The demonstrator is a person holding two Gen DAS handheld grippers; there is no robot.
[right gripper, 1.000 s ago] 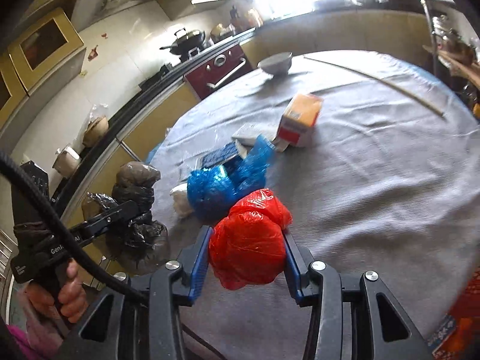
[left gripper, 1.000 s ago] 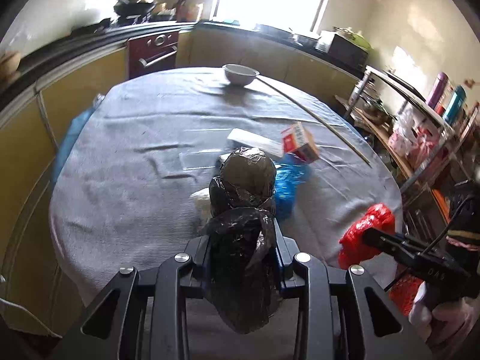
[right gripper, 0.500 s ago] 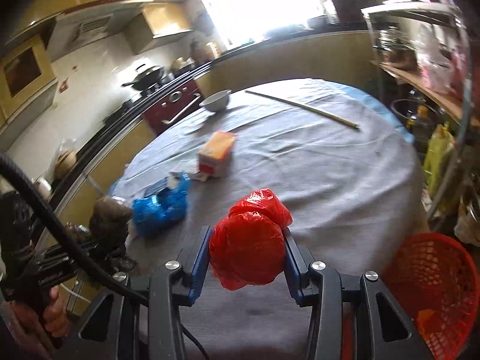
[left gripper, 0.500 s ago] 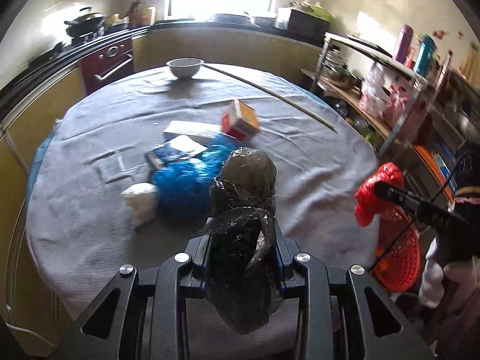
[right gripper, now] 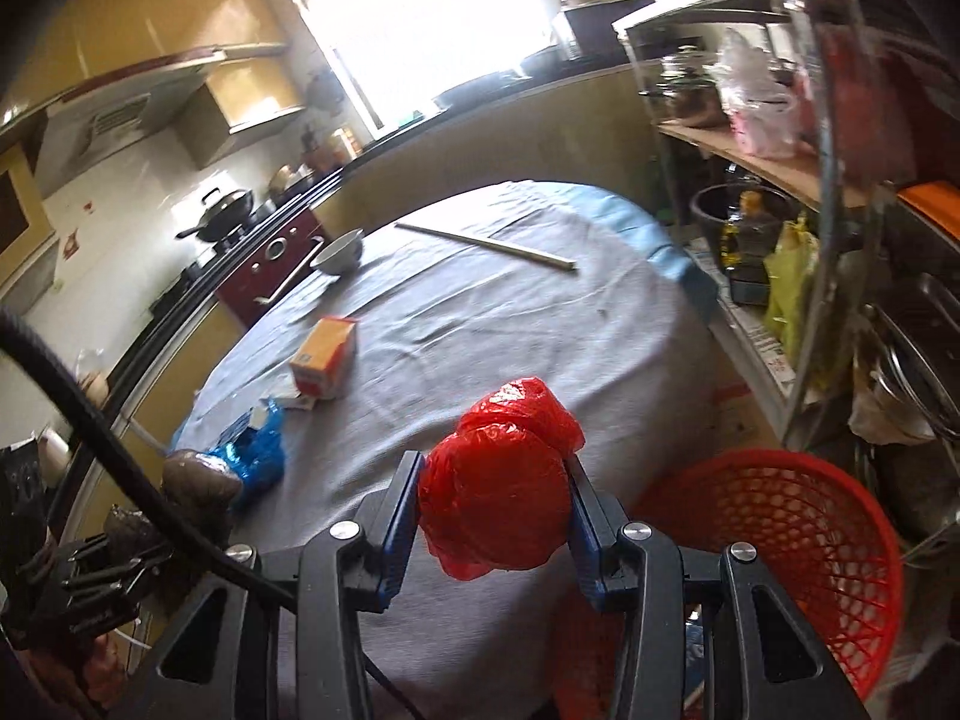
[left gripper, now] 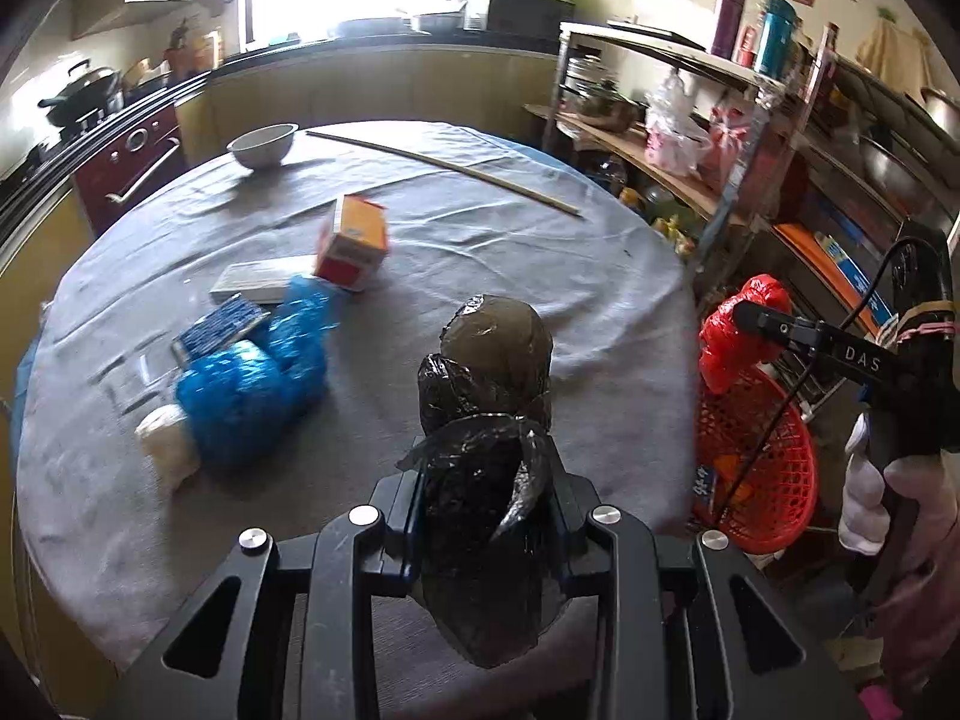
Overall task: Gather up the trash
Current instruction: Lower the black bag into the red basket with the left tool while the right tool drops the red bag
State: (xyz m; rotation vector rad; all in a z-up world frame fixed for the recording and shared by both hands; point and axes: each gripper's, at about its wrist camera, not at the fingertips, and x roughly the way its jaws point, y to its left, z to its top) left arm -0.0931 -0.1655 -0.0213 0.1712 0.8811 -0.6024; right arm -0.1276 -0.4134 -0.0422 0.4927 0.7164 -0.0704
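Two bagged trash bundles near the red mesh plastic basket (right gripper: 774, 546).
R gripper (right gripper: 492, 516) clamps crumpled red plastic bag (right gripper: 498, 498) just left of basket, nearer; L gripper (left gripper: 480, 480) grips knotted black plastic bag (left gripper: 486, 420) over grey-clothed surface (left gripper: 540, 252), farther left.

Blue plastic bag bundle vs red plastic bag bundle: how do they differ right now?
The blue plastic bag bundle lies on the grey tablecloth, untouched; the red plastic bag bundle is off the table, clamped in the right gripper beside the red mesh basket. Blue looks elongated, red rounder. Both are crinkled, knotted plastic.
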